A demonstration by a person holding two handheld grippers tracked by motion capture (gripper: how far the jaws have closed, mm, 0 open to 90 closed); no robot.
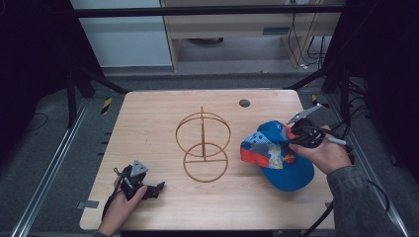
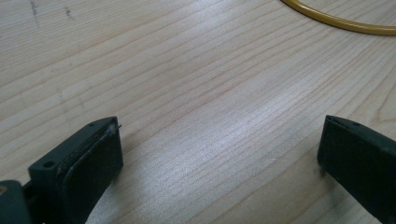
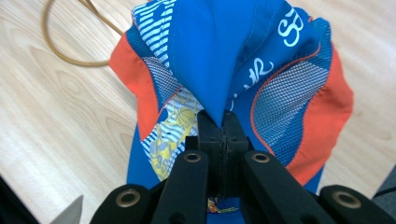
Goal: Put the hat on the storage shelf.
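right gripper [image 3: 221,122] jaws pinch cap [image 3: 210,56] crown | wire stand [image 1: 202,147] central

A: What carries everything?

B: A pale wood-grain surface [image 1: 148,123], squarish with rounded corners, with a small dark disc [image 1: 244,103] set into it near the far edge.

A: What lies on it?

B: A gold wire stand [image 1: 203,148] sits on it between the two claws, its flat ring base on the wood and an upright ring above. A blue and orange cap [image 1: 276,155] is beside the right claw [image 1: 292,140], which pinches a fold of its cloth; its brim looks to rest on the wood.

A: And near the left claw [image 1: 157,189]?

B: Bare wood lies between its spread jaws, the stand's ring just beyond.
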